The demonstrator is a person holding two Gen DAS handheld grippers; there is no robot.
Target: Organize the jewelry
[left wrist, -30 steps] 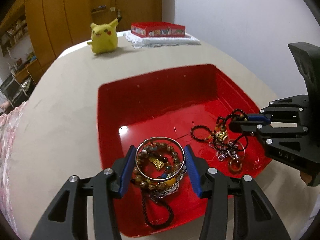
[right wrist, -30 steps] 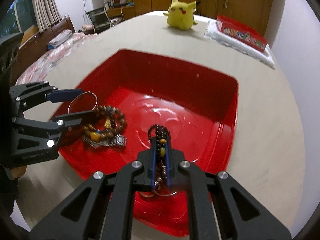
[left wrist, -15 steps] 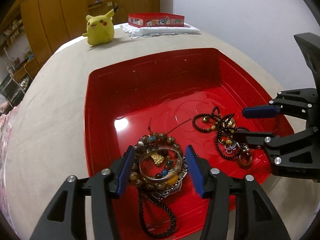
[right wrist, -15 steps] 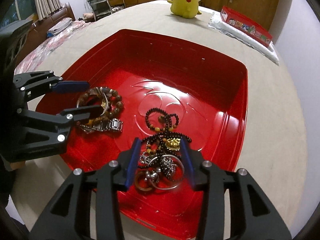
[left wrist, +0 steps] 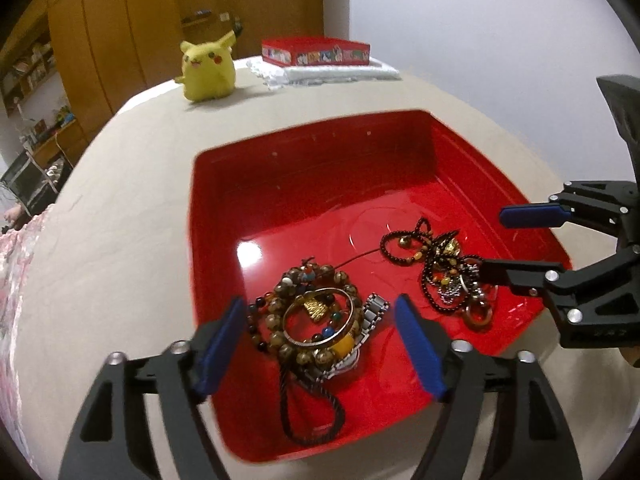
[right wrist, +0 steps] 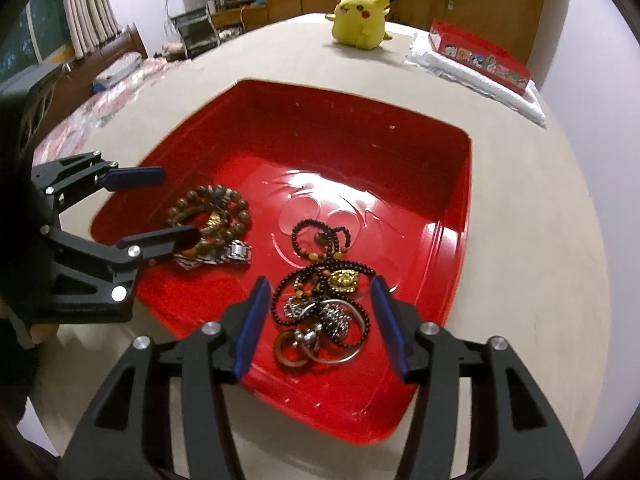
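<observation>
Red tray (left wrist: 280, 184) on beige table (left wrist: 120, 216). Near-left in tray: bracelet pile (left wrist: 316, 320) w/ metal bangle on top, between wide-open left gripper (left wrist: 320, 344) fingers, not gripped. Right: dark bead necklace tangle (left wrist: 444, 272); right gripper (left wrist: 496, 244) open over it. Far: yellow plush toy (left wrist: 208, 70), red box (left wrist: 316, 51) on white cloth (left wrist: 320, 74).

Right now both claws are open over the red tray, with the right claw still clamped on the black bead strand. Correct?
Not quite. The right claw is open too, holding nothing: the black bead strand lies loose on the red tray between its fingers, as the right wrist view shows. The left claw is open, as stated.
</observation>
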